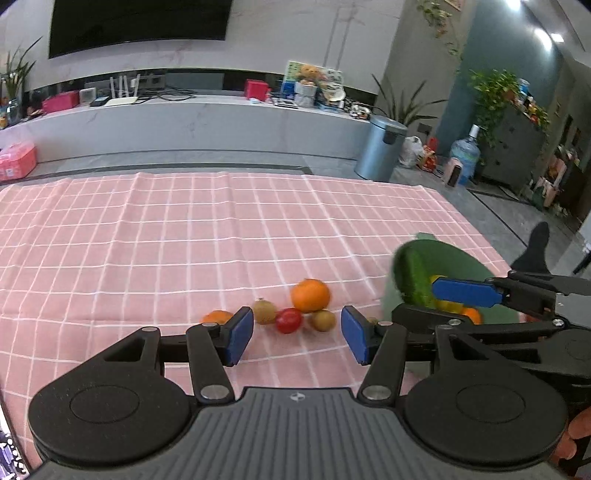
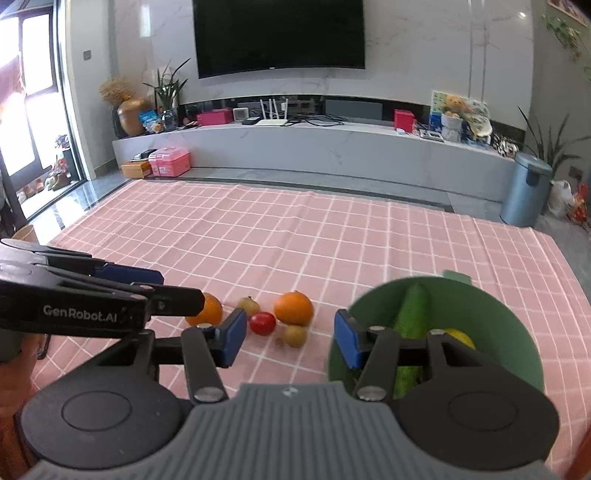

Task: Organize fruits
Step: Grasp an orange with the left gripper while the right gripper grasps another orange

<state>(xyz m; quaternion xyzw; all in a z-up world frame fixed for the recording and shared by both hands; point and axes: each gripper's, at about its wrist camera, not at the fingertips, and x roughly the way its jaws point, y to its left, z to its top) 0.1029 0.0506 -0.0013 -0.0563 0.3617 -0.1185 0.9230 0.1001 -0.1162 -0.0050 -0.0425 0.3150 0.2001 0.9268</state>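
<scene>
Loose fruit clustered low in the centre of both views, on the pink checked tablecloth (image 2: 295, 236). 5 pieces counted: a large orange (image 2: 293, 308) at the middle of the group, a red tomato (image 2: 262, 323) just left of and below it, a brown kiwi (image 2: 295, 335) directly below the orange, a second kiwi (image 2: 248, 305) left of the orange, and a second orange (image 2: 207, 309) at the far left, partly hidden behind gripper parts. Pieces close together; contact between them cannot be confirmed.

Green bowl (image 2: 524, 332) at lower right of the right wrist view, on the cloth, apart from the cluster. Inside: a cucumber (image 2: 412, 314) leaning against the far rim, a yellow fruit (image 2: 460, 338) beside it, and in the left wrist view a sliver of something orange (image 1: 472, 314). Bowl partly blurred at its near edge.

Left gripper (image 1: 297, 334): blue pads spread wide, nothing between them, framing the tomato and lower kiwi in its own view. Seen from the side at centre left of the right wrist view, tips over the far-left orange; contact cannot be told.

Right gripper (image 2: 290, 338): pads spread wide, empty, with the right pad in front of the bowl's left rim. In the left wrist view, 1 blue pad (image 1: 465, 292) showing in front of the bowl.

Behind the table: a wall television (image 2: 279, 35), a long white console (image 2: 332, 147) with clutter, and a metal bin (image 2: 526, 190) at right.
</scene>
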